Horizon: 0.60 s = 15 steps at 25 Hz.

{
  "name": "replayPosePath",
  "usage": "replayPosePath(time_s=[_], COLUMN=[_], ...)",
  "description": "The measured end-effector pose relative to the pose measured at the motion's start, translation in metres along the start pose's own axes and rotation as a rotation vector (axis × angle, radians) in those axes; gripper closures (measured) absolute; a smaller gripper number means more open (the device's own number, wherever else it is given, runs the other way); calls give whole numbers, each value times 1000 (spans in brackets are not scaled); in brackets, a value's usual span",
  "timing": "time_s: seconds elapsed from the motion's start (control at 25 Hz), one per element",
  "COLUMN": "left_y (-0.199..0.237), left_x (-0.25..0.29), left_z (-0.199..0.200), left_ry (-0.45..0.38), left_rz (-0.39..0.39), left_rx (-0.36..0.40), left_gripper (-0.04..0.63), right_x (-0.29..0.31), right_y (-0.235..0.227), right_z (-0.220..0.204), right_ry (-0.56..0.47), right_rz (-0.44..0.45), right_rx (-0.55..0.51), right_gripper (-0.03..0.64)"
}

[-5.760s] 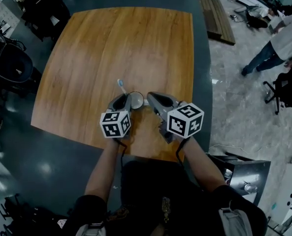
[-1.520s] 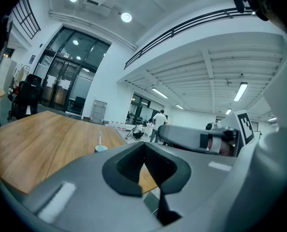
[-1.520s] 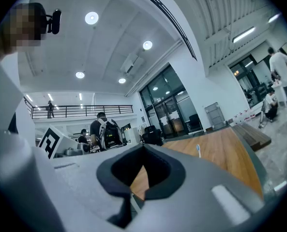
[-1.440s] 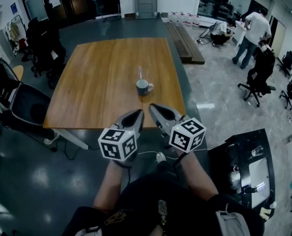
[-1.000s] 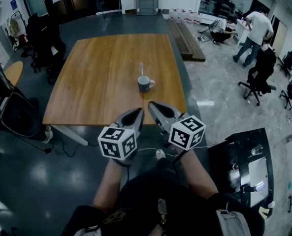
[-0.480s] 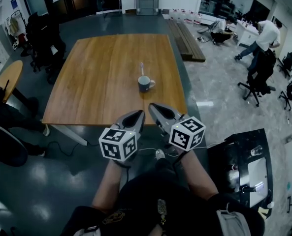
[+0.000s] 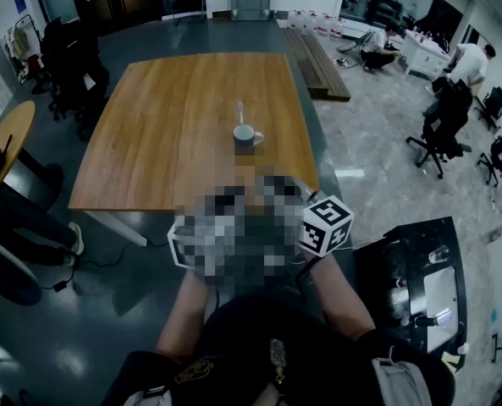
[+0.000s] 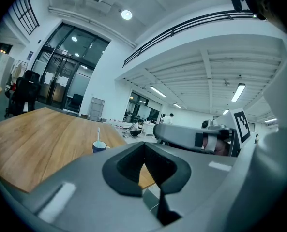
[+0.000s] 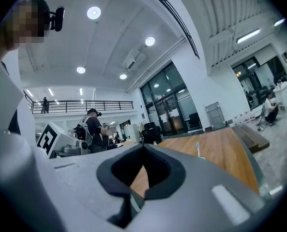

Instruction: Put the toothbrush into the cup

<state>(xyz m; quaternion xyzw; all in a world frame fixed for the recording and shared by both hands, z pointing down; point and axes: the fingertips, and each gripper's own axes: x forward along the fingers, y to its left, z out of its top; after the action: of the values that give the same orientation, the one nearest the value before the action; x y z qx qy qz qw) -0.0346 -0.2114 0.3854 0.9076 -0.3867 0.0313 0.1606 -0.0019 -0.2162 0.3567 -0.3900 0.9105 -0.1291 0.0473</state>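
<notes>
A blue cup [image 7: 247, 134] stands on the wooden table [image 7: 166, 134], right of its middle, with a white toothbrush [image 7: 240, 112] upright in it. Both grippers are held off the table's near edge, well short of the cup. A mosaic patch covers most of them in the head view, and only the right marker cube [image 7: 328, 224] shows clearly. In the left gripper view my left gripper [image 8: 144, 144] is shut and empty, with the cup [image 8: 99, 147] and toothbrush [image 8: 98, 132] beyond it. In the right gripper view my right gripper [image 9: 143, 147] is shut and empty, and the toothbrush [image 9: 197, 149] shows to the right.
Office chairs [image 7: 441, 121] stand on the grey floor to the right and chairs [image 7: 64, 53] at the far left. A round table [image 7: 9, 138] is at the left. A black cart [image 7: 416, 277] sits close at my right. People stand far off.
5.8 s ago both grippers were at the cup on the table; they have since drawn back past the near edge. Over the last second they hold still and the cup stays put.
</notes>
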Motion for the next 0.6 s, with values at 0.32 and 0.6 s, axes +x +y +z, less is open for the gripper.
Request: replayPosePath(time_s=[0.32, 0.6], left_y=[0, -1], left_x=[3, 6], left_z=[-4, -7], left_ry=[7, 11], left_rz=[-7, -8], left_rx=[-3, -4], left_gripper=[588, 588], right_x=[-2, -3], right_y=[-3, -5], right_z=[-3, -3], right_ry=[0, -2], right_rz=[-8, -6], right_rx=[2, 5], right_gripper=[615, 615])
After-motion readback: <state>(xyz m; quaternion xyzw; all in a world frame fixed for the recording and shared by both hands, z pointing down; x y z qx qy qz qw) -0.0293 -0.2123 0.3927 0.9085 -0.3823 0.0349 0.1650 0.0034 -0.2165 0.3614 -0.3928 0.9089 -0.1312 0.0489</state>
